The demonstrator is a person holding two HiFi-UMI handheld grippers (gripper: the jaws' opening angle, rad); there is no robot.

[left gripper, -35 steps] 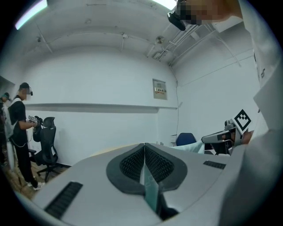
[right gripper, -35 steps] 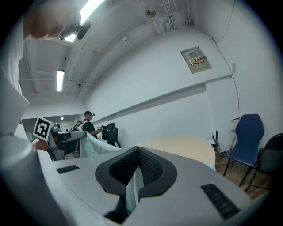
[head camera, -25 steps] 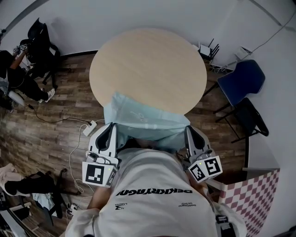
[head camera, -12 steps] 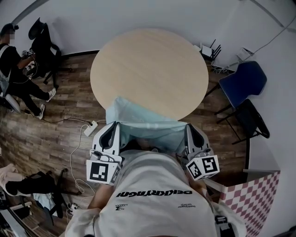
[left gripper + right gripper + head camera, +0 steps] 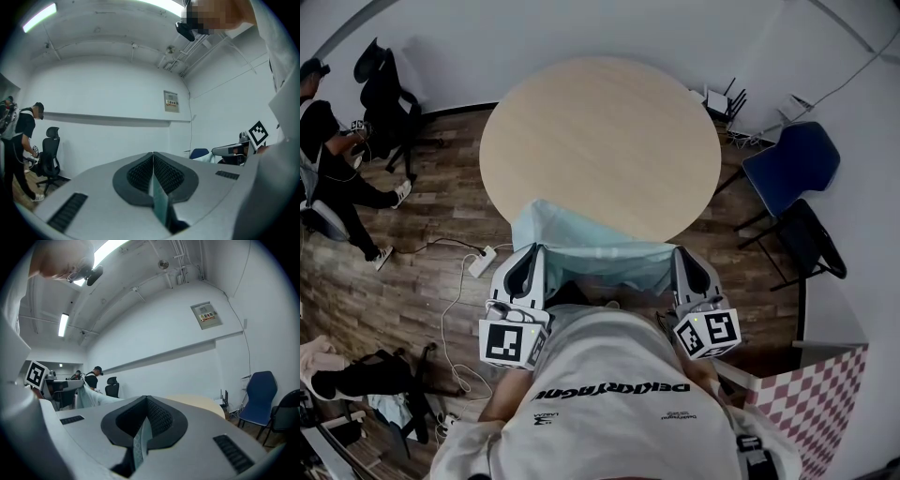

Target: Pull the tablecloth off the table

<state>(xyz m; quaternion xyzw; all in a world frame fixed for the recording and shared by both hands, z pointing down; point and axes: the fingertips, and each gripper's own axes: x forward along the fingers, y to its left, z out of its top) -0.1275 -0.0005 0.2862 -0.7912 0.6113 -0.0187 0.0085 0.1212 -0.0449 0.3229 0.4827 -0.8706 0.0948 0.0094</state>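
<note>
A pale blue tablecloth (image 5: 591,248) hangs off the near edge of the round wooden table (image 5: 600,131); only a small part still lies on the top. My left gripper (image 5: 528,260) is shut on the cloth's left corner, and a thin strip of cloth (image 5: 159,201) shows between its pads. My right gripper (image 5: 684,264) is shut on the right corner, with the cloth (image 5: 139,441) pinched between its pads. Both grippers are held close to my chest, pointing toward the table.
A blue chair (image 5: 792,164) and a black chair (image 5: 811,246) stand right of the table. A person (image 5: 328,159) sits by an office chair (image 5: 389,98) at far left. Cables and a power strip (image 5: 481,260) lie on the wood floor. A checkered box (image 5: 811,398) is at lower right.
The cloth has slid further off the table toward me, leaving more bare wood. Both grippers have drawn slightly closer together and nearer my body. The person at far left has shifted.
</note>
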